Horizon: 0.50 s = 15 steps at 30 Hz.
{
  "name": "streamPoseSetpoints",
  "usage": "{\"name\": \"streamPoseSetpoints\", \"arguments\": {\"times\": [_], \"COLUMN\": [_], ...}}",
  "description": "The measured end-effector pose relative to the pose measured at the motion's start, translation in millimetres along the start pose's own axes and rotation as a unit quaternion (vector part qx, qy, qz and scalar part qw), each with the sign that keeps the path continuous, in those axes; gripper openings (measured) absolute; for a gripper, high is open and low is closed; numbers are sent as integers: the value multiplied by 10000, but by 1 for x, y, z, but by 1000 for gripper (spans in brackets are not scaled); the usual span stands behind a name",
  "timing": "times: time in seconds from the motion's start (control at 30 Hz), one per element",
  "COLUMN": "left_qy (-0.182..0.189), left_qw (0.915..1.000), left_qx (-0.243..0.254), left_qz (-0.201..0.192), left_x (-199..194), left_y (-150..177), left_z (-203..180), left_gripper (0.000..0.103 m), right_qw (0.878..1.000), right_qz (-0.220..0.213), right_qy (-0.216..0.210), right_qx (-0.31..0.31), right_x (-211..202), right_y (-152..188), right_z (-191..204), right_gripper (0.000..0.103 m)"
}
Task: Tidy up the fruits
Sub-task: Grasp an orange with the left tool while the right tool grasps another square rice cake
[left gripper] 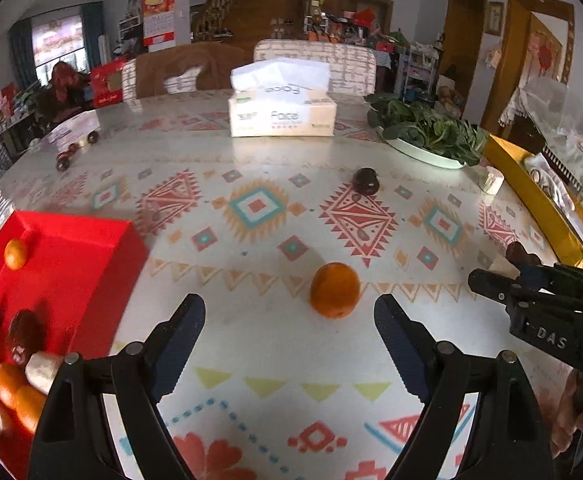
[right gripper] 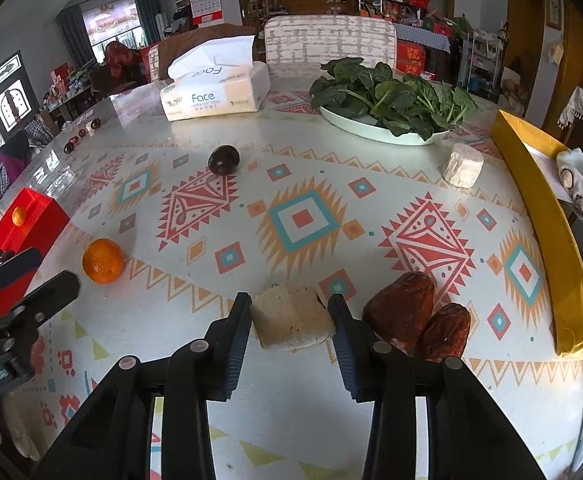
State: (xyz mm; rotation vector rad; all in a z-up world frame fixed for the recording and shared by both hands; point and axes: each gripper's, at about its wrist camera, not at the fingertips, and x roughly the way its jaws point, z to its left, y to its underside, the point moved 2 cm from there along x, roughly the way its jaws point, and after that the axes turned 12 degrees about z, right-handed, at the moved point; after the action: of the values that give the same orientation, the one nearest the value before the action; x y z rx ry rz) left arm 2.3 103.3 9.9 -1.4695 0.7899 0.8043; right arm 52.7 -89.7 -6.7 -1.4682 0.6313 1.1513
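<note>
Clamping a pale chunk (right gripper: 291, 318), right hand-held gripper (right gripper: 289, 308), left hand-held gripper (left gripper: 289, 314) spread wide, empty

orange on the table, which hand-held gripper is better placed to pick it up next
Left. The left hand-held gripper is open, empty and aimed close by the orange, with the red tray on its side. The right hand-held gripper is shut on a pale chunk.

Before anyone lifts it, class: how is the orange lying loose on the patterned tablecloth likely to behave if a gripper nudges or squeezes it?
The orange looks round and sits free on the flat tablecloth, so a nudge would probably roll it. Its skin looks smooth and slightly glossy, so narrow pads might slip off-centre. It appears firm and whole, likely tolerating a moderate squeeze from the open left gripper.
</note>
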Motion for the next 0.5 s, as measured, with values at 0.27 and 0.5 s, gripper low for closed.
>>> {"name": "streamPoseSetpoints", "arguments": {"times": [0.27, 0.5], "left_qy": [80, 531], "left_qw": [9985, 9985], "left_qx": [524, 70], "left_qz": [140, 128], "left_x": [17, 16], "left_y": [-7, -6], "left_z": [-22, -3], "left_gripper": [27, 27], "right_qw": [10000, 9999], "right_qz": [-17, -71], "right_qy": [-70, -105], "right_qx": [-26, -21], "right_x": [-2, -4], "right_y": [0, 0], "right_z": [0, 2], "right_gripper": [43, 43]}}
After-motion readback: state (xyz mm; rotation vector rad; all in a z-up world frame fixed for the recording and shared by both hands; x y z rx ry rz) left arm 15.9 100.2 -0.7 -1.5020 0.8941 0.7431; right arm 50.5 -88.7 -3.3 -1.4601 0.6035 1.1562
